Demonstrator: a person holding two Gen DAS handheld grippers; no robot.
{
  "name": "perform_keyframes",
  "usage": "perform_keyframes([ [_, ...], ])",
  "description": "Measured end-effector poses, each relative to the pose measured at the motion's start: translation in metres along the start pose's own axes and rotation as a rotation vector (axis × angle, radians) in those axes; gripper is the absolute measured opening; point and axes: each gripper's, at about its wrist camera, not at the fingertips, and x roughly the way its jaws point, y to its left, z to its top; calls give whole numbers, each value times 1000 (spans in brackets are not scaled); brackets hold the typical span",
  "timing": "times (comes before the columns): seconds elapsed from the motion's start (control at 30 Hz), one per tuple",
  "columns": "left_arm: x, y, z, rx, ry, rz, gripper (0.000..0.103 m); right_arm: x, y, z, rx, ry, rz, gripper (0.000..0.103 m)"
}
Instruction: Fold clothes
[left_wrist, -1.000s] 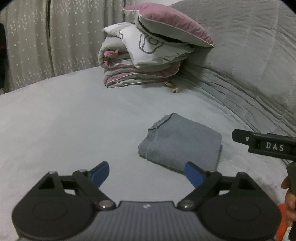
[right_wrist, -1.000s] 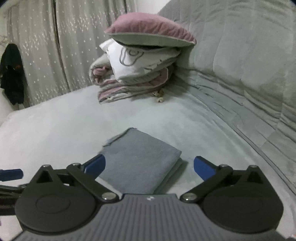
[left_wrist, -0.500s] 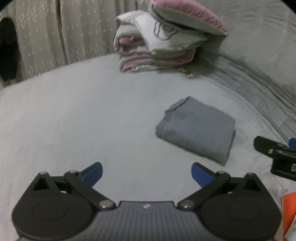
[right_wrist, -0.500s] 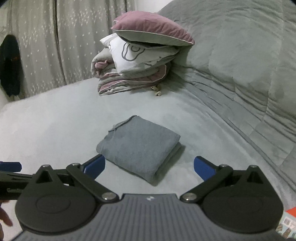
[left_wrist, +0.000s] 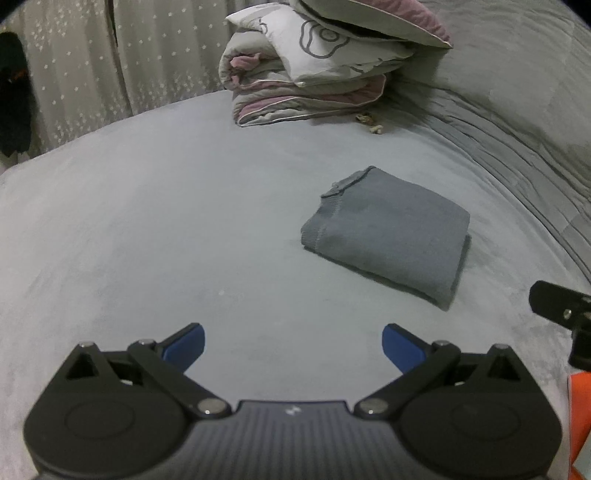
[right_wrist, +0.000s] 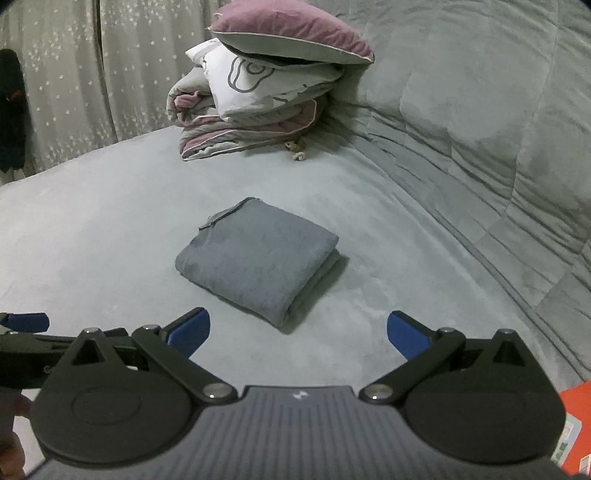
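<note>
The grey garment (right_wrist: 255, 258) lies on the bed (right_wrist: 110, 221) as a compact folded bundle, out in front of both grippers and touched by neither, so the folding looks finished or close to it. The left gripper (left_wrist: 291, 345) has its blue fingers spread wide with only bare bedding between them, and the right gripper (right_wrist: 299, 332) is spread just as wide and equally empty. The main risk from here is undoing the work: if either gripper goes back in and catches only the top layer at the loose collar edge on the far left corner, the bundle will likely peel open. A nudge against the thick folded edge on the near right side could slide the layers askew, since the bed cover is soft and gives little grip. The two grippers also sit near each other, so a careless sweep could knock them together.
</note>
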Motion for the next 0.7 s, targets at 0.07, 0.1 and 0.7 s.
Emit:
perform_keyframes([
  [0.07, -1, -2, 0, 6, -1, -7, 102, 0, 0, -1, 2, 9, -4, 103],
  [0.1, -1, -3, 0, 10, -1, -7, 102, 0, 0, -2, 1, 13, -5, 103],
  [0.7, -6, -9, -1, 61, -9, 16, 102, 1, 1, -2, -9, 27, -3, 103],
])
